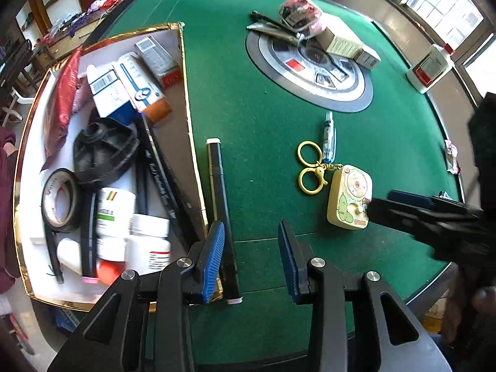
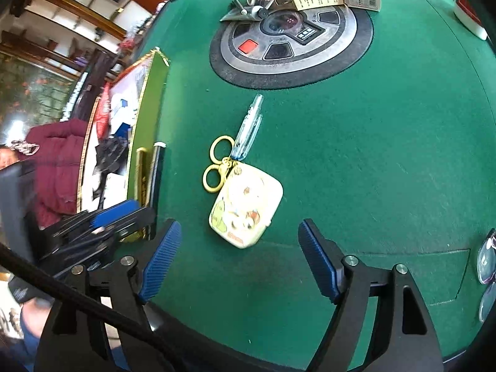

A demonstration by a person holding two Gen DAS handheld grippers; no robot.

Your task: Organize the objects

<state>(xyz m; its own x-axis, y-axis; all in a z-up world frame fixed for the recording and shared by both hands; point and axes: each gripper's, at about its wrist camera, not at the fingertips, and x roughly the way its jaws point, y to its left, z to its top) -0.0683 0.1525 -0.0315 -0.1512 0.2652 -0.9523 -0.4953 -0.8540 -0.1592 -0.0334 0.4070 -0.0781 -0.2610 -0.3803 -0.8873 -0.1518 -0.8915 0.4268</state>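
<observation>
A long black stick with white end caps [image 1: 218, 186] lies on the green felt against the outer wall of a gold-rimmed box [image 1: 187, 99]. My left gripper [image 1: 251, 259] stands over its near end, open; the stick lies just inside the left pad and the right pad is clear of it. A cream cartoon case [image 2: 246, 207] with yellow key rings [image 2: 217, 164] lies just ahead of my right gripper [image 2: 238, 260], which is open wide and empty. A clear blue pen [image 2: 248, 130] lies beyond the rings. In the left wrist view, the right gripper [image 1: 383, 201] comes in beside the case [image 1: 348, 198].
The box holds several items: tape roll [image 1: 59, 200], black disc [image 1: 105, 152], cartons and pill bottles. The table's round centre console [image 1: 310, 68] carries cartons and a pouch. A white bottle [image 1: 429, 68] stands far right. Glasses [image 2: 486, 263] lie at the near right edge.
</observation>
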